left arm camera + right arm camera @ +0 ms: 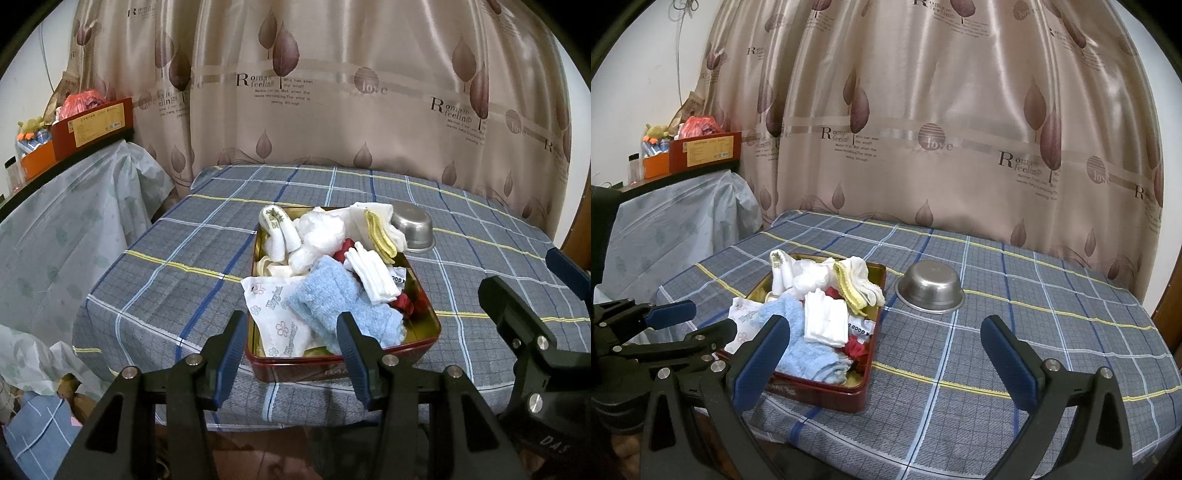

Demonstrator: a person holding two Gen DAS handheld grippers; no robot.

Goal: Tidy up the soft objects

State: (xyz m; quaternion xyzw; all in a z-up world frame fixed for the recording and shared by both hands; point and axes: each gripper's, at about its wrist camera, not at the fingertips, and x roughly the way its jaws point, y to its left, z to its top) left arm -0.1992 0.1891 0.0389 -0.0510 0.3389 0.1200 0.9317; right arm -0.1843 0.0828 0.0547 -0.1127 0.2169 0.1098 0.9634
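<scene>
A red tin box (421, 349) (827, 393) with a gold inside stands near the table's front edge, heaped with soft things: a light blue towel (332, 299) (809, 347), white folded cloths (373, 273) (825, 321), a yellow-edged cloth (380, 236) (849, 288), a white plastic bag (321, 232), a printed tissue pack (280, 314) and red fabric (855, 349). My left gripper (291, 354) is open and empty just in front of the box. My right gripper (882, 363) is open and empty, to the right of the box, above the tablecloth.
A steel bowl (413, 230) (932, 286) sits upside down on the blue plaid tablecloth (1034, 332), right of the box. A curtain (923, 129) hangs behind. A covered shelf with boxes (92, 123) stands at the left.
</scene>
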